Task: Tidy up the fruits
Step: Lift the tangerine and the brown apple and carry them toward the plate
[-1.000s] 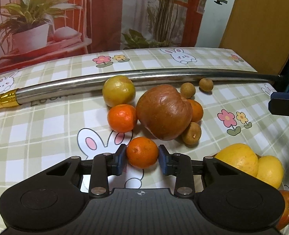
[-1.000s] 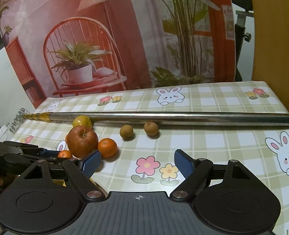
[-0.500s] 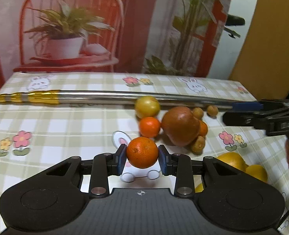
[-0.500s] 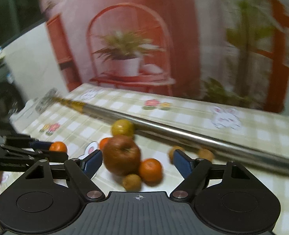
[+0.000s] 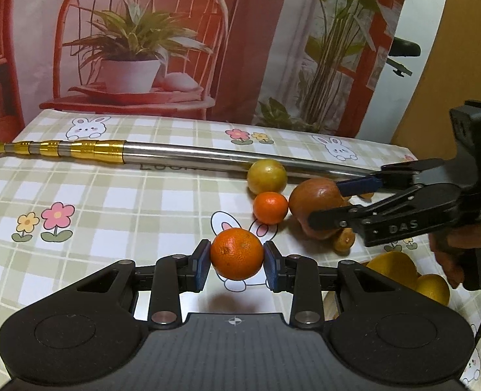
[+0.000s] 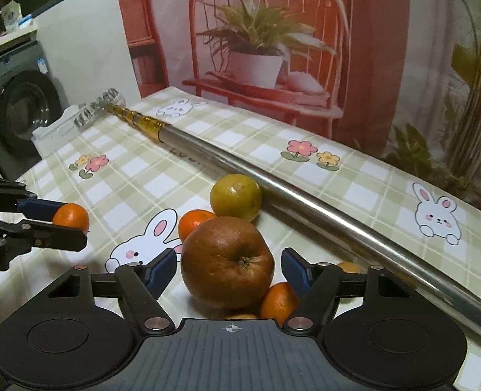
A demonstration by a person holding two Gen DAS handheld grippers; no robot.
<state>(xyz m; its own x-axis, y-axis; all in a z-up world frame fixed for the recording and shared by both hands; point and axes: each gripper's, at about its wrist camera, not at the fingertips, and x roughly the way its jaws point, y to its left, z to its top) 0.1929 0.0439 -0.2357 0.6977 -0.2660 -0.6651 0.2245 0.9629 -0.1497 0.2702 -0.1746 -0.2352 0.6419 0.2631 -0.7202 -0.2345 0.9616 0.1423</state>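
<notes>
My left gripper is shut on an orange tangerine, held a little above the checked tablecloth; the right wrist view shows that tangerine at the far left. My right gripper is open, its blue pads on either side of a big brown-red apple with small gaps. In the left wrist view the right gripper reaches in from the right over the apple. Beside the apple lie a yellow-green fruit, a tangerine and another tangerine.
A long steel pole with a gold end lies across the table behind the fruit. Yellow fruits sit at the lower right, partly hidden by my left gripper. A small brown fruit lies under the right gripper. A person's hand holds it.
My left gripper lifted the tangerine off the table and drew back to the left of the pile. My right gripper swung in and now straddles the apple.
</notes>
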